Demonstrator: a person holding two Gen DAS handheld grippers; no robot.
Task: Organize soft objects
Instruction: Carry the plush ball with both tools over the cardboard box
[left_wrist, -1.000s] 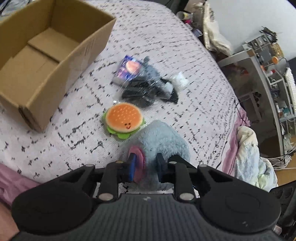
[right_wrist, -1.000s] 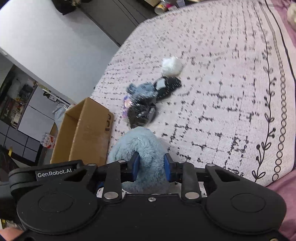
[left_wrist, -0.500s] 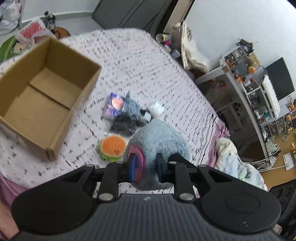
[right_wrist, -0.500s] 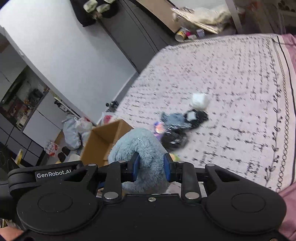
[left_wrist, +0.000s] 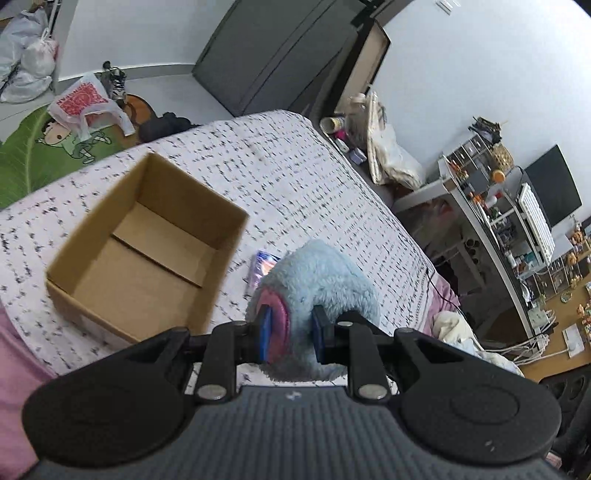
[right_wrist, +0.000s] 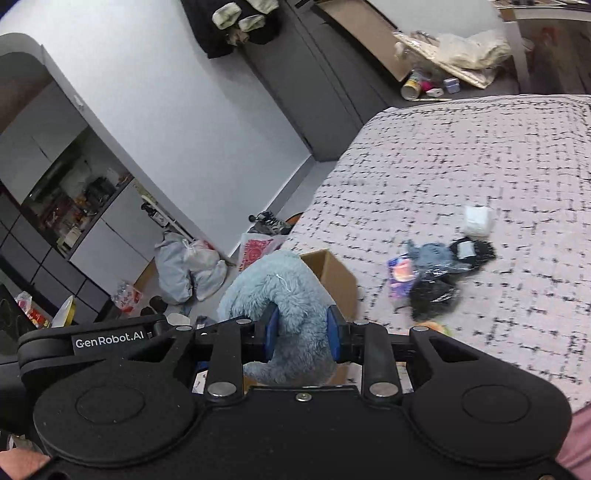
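Both: left gripper (left_wrist: 290, 334) and right gripper (right_wrist: 301, 338) jaws clamped blue plush (left_wrist: 321, 280), one end each; plush hung above bed (left_wrist: 295, 177), beside open cardboard box (left_wrist: 147, 243).

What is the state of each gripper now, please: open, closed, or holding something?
Left gripper: closed on the blue plush toy.
Right gripper: closed on the same blue plush toy.

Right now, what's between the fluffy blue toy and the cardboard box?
Just bare bedspread, seen in the left wrist view, between blue plush and box.
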